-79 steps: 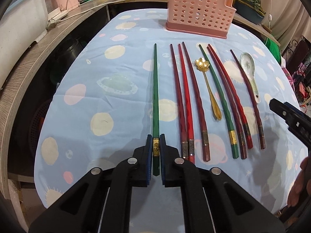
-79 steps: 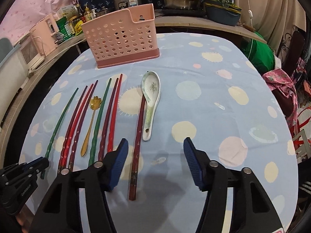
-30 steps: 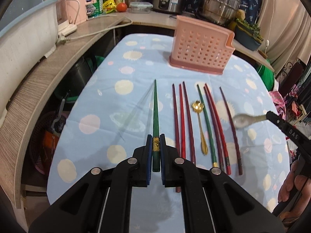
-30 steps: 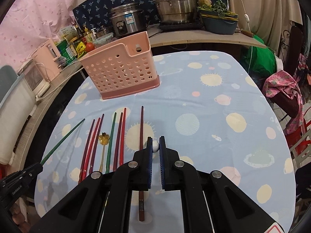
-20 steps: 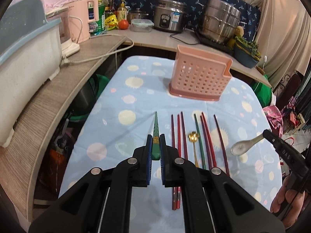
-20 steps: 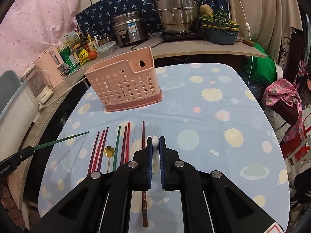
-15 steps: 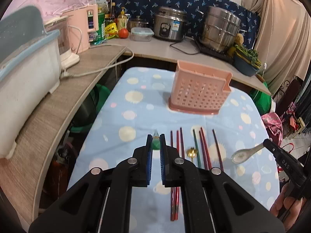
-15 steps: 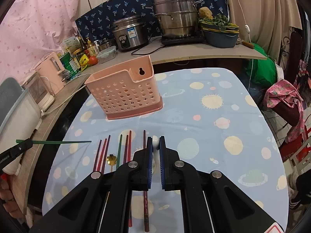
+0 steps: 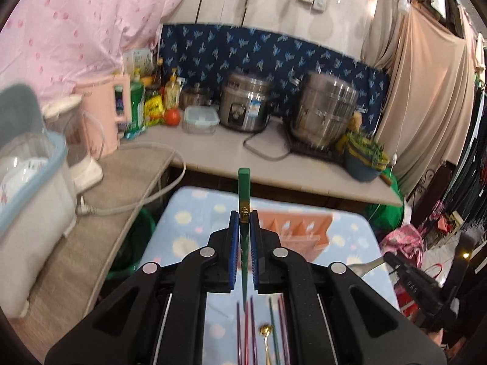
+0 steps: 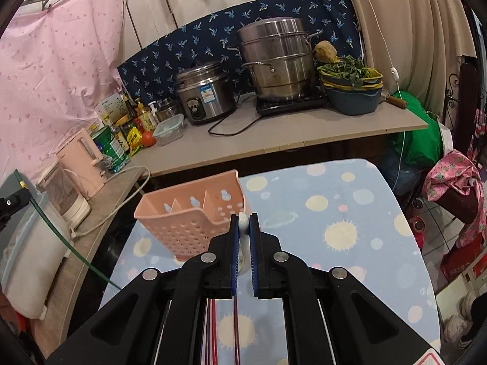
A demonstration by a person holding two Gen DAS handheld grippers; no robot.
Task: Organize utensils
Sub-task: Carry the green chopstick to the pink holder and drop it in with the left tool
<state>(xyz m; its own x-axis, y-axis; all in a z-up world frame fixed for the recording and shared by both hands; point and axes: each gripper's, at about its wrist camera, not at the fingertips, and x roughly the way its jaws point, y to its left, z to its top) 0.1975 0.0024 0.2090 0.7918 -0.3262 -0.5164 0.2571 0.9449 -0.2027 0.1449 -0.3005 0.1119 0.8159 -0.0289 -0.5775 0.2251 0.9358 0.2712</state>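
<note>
Left wrist view: your left hand-held gripper (image 9: 243,219) is clamping the green chopstick (image 9: 243,188), square end sticking up toward 12 o'clock, thin end hanging below the pads.
Basket: the pink utensil basket (image 9: 299,228) is sitting on the desk (image 9: 194,210) just past your fingertips, at 1 o'clock.
Right wrist view: your right hand-held gripper (image 10: 243,222) is pinching the white spoon (image 10: 242,228) by its handle.
Basket here: the basket is standing at 11 o'clock, dividers showing.
Loose utensils: red chopsticks (image 10: 213,319) are lying at 6 o'clock.

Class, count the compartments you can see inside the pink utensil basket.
3, side by side inside the pink utensil basket: left, middle and right, split by two dividers. Its front wall may hide more.
</note>
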